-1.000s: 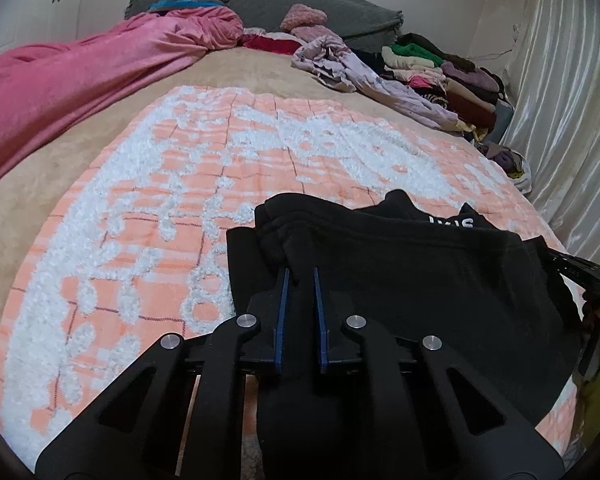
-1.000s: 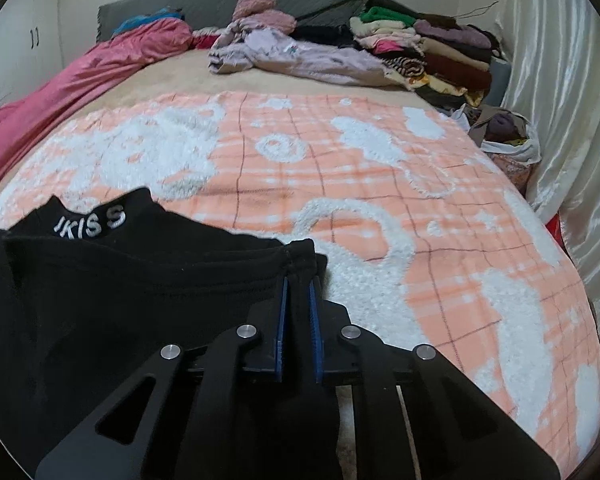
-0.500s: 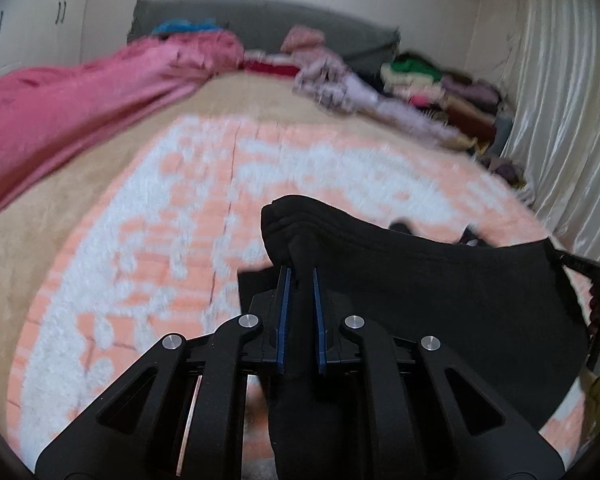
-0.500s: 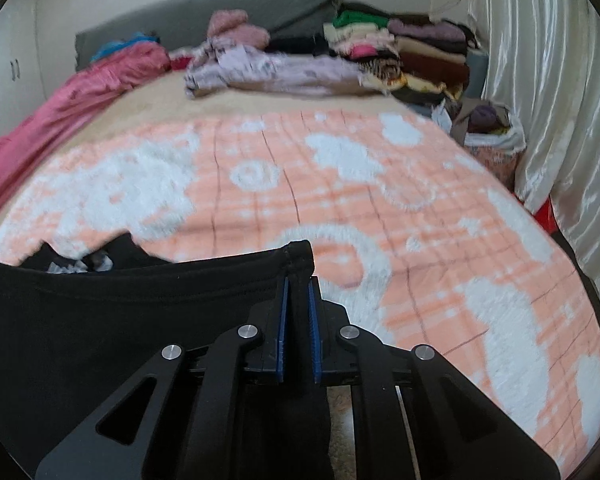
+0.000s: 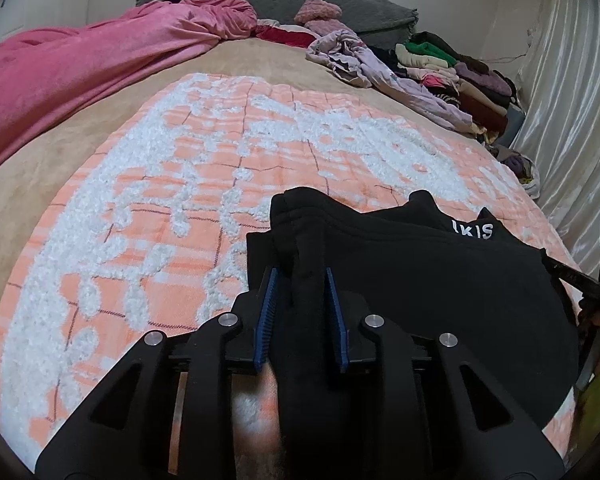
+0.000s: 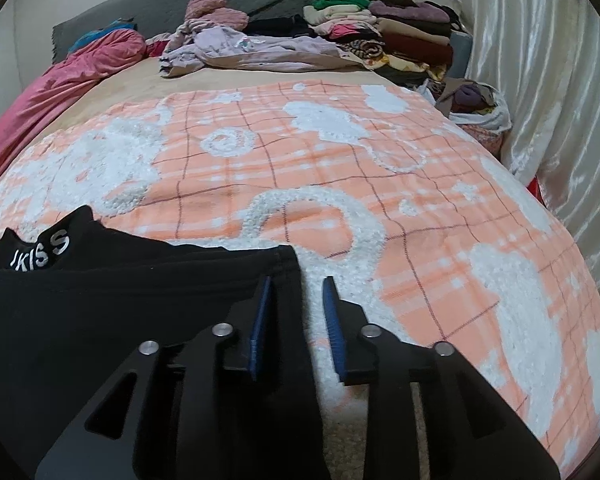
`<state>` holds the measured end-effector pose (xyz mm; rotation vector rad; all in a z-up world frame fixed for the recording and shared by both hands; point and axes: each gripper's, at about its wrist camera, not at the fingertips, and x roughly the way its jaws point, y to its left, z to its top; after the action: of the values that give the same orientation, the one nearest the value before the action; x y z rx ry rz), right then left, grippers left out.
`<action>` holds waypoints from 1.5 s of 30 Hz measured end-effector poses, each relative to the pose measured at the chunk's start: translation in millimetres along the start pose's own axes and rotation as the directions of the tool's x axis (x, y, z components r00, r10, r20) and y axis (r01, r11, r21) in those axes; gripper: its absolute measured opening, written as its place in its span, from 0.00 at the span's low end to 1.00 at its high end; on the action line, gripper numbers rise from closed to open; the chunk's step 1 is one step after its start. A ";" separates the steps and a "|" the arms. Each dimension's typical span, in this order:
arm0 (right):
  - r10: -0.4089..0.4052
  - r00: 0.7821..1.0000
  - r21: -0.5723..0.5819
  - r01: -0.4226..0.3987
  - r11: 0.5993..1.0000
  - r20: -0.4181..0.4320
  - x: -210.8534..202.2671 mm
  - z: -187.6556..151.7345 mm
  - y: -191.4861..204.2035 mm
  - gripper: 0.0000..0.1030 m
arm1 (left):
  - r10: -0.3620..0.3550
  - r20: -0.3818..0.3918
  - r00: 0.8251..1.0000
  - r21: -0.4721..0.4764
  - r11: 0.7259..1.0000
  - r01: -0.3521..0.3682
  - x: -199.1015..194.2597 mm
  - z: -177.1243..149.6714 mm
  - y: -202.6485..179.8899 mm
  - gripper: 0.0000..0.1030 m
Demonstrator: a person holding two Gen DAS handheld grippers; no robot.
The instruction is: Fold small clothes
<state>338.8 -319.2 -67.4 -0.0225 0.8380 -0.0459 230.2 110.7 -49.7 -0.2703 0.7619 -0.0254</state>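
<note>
— Black garment (image 5: 420, 292) lies folded on the orange blanket (image 5: 204, 184); our left gripper (image 5: 300, 312) and right gripper (image 6: 296, 312) have just been opening, cloth loose between the narrowly parted pads.

— We should back both out level, I think, so the corners don't drag and spoil the fold.

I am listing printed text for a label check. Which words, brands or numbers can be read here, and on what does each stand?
"IKIS S": white letters on a band of the black garment, read in the right wrist view.
"IKIS": same band, left wrist view, end cut off by a fold.
No other text shows.
</note>
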 end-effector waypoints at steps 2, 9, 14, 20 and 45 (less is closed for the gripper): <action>-0.004 1.000 0.021 0.004 1.000 -0.001 0.1 -0.2 -3.6 0.32 | 0.003 0.001 1.000 -0.001 1.000 -0.003 -2.4 1.1 -1.0 0.22; -0.018 0.999 0.050 0.015 0.999 0.043 -20.8 -8.2 -8.8 0.46 | 0.017 0.004 1.000 -0.008 1.000 -0.017 -12.5 -2.6 -0.2 0.30; 0.015 0.995 0.049 -0.020 0.999 0.095 -49.9 -21.0 -8.4 0.57 | 0.037 0.021 0.999 -0.020 0.999 -0.036 -25.9 -5.4 -0.3 0.39; 0.090 0.985 -0.009 -0.089 0.996 0.150 -88.6 -40.6 9.0 0.62 | 0.052 0.082 0.995 -0.007 0.999 -0.051 -52.5 -7.3 -9.5 0.47; 0.171 0.983 -0.068 -0.167 0.984 0.065 -104.0 -102.7 21.0 0.64 | 0.101 -0.060 0.993 0.103 0.990 -0.094 -36.1 -48.0 -29.9 0.63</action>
<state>193.7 -293.3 -59.7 -0.0119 0.7674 0.1402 173.4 75.0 -50.9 -0.1371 0.8357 0.0198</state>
